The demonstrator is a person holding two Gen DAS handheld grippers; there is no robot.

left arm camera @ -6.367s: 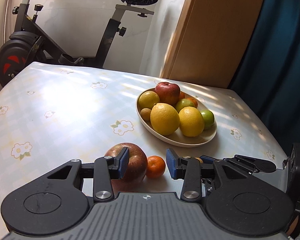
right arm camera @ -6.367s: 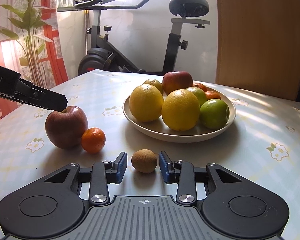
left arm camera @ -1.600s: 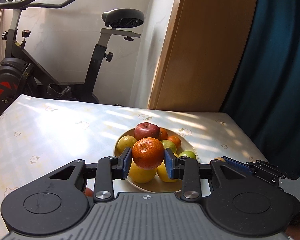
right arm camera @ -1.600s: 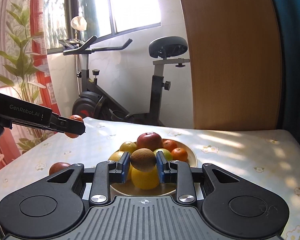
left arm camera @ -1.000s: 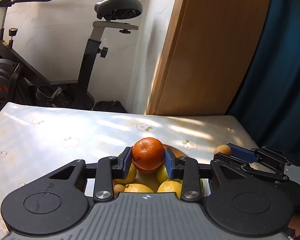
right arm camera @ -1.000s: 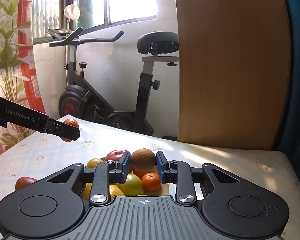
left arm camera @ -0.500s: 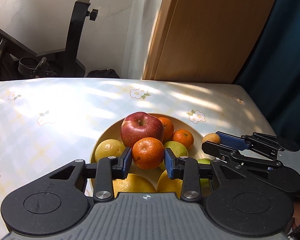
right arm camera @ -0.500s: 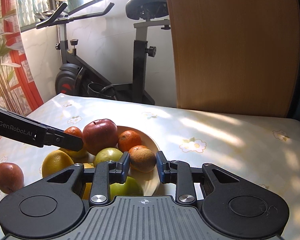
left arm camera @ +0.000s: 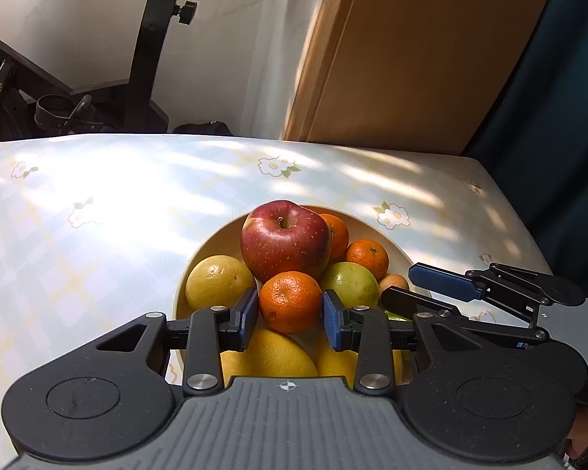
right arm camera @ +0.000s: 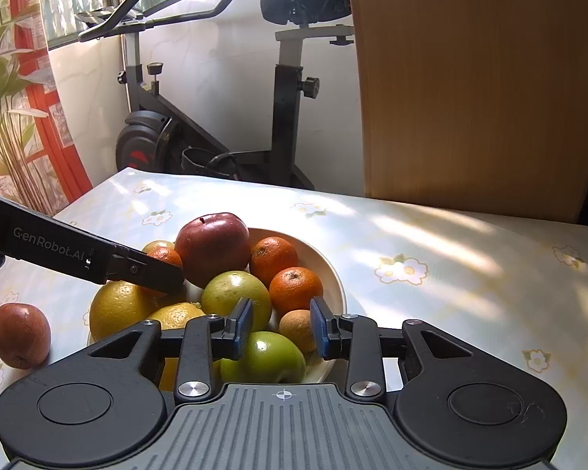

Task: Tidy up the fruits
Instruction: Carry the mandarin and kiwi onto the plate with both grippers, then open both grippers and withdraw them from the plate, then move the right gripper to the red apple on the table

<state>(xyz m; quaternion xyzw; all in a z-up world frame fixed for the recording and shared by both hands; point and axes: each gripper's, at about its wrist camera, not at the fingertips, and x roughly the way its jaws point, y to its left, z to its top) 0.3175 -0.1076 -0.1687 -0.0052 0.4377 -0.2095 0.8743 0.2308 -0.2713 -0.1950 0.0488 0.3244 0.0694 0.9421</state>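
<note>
Your left hand-held gripper stands over the bowl, its pads at a mandarin's sides. Your right hand-held gripper is opening, the kiwi between its pads near the bowl's right rim. The bench's right half lies open. One red apple sits near its left edge.

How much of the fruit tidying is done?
Nearly done. Most fruit sits in the cream round bowl. The right gripper is opening, leaving the brown fuzzy kiwi there. The left gripper holds a small orange mandarin on the pile. One dark red apple waits on the flowered table.
</note>
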